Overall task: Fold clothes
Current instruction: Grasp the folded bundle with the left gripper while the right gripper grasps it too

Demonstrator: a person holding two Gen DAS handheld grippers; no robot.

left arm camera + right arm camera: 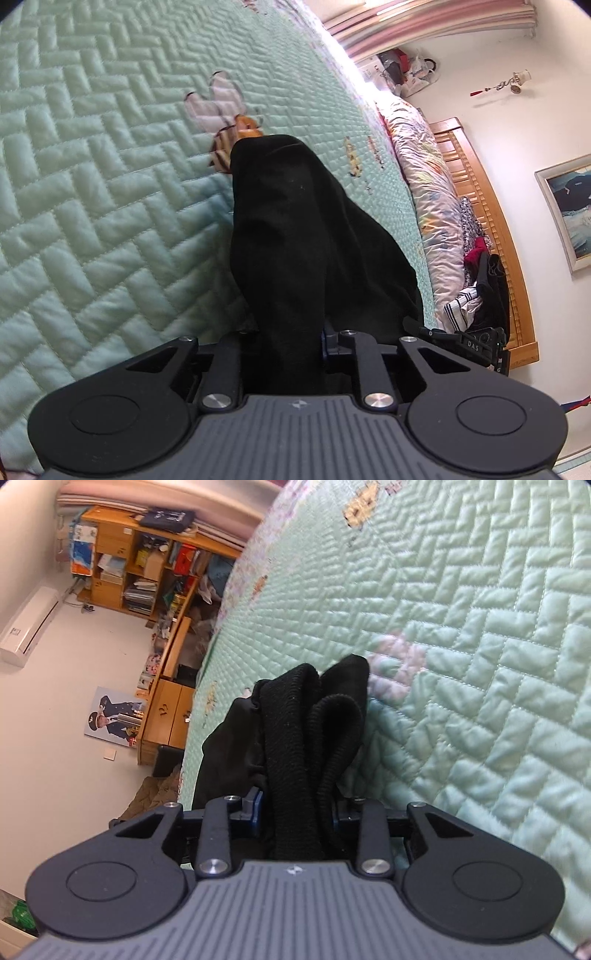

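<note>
Left wrist view: my left gripper (286, 332) is clamped on a fold of the black garment (295, 229), its jaws drawn nearly together with the cloth bunched between them. The fabric rises straight ahead of the fingers as a dark hump and hides both fingertips. Beyond it and to the left of the tool lies the green quilted bedspread (92, 184), with an appliqué patch (225, 110) just past the top of the cloth. To the right of the tool I see a rolled floral duvet (432, 192), a wooden headboard (480, 206) and a framed picture (569, 214) on the wall.

Right wrist view: my right gripper (297, 805) is likewise closed on the black garment (306, 738), here on its ribbed band, which stands doubled between the blue pads (258, 805). The jaws are set somewhat wider than the left pair, filled by the thick fold. The cloth is lifted clear in front of the tool, with the bedspread (480, 664) beyond and to the right. To the left of the tool stand a wooden shelf unit (140, 572) and a wall air conditioner (29, 624).
</note>
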